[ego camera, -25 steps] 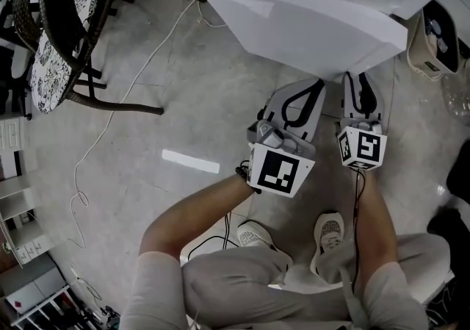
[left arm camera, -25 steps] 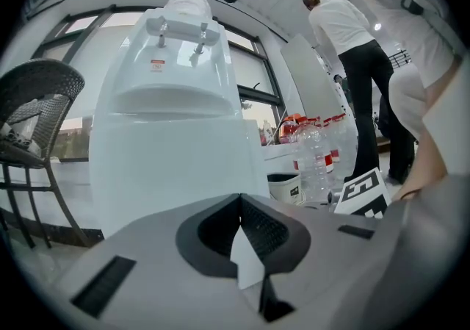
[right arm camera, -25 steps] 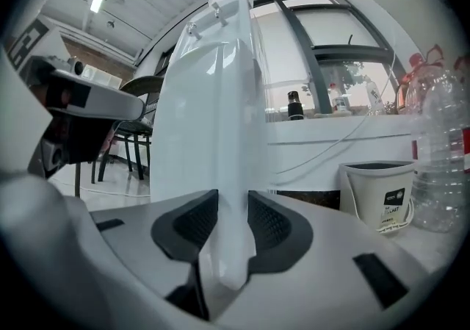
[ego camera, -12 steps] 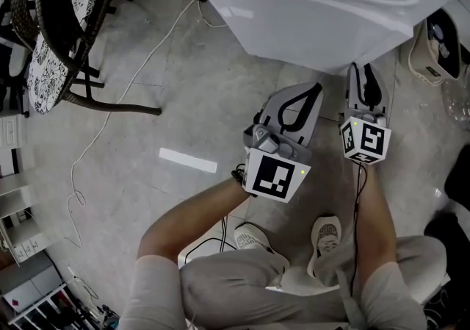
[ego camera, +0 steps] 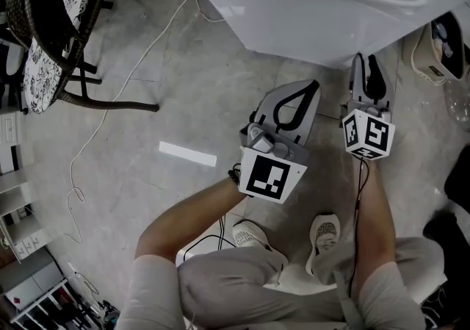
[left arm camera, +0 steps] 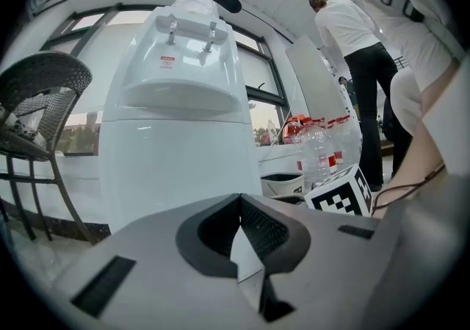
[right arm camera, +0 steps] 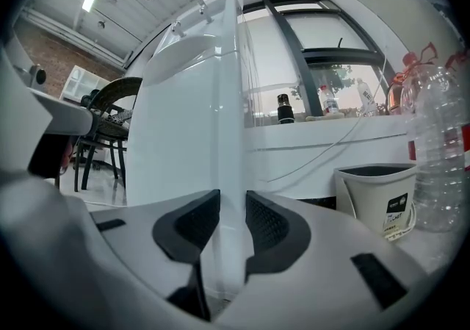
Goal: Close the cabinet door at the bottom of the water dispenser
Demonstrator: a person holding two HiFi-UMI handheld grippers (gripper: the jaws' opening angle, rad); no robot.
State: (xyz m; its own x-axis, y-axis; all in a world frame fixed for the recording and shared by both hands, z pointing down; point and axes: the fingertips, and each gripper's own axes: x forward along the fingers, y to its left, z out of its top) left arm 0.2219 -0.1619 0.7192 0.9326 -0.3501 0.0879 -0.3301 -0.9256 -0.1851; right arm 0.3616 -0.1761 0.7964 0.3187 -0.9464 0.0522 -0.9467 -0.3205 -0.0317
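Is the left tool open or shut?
Shut: in the left gripper view the left tool's dark pads meet at their tips, with nothing between them.

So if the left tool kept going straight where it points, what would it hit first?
The white water dispenser: its lower front stands dead ahead of the left tool. Nothing shows in between, though the gap is hard to judge.

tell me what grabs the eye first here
The white water dispenser fills the head view's top. Two grippers with black-and-white marker cubes point at its base: the left gripper shut, the right gripper closing its fingers round the dispenser's white edge. A wicker chair stands top left.
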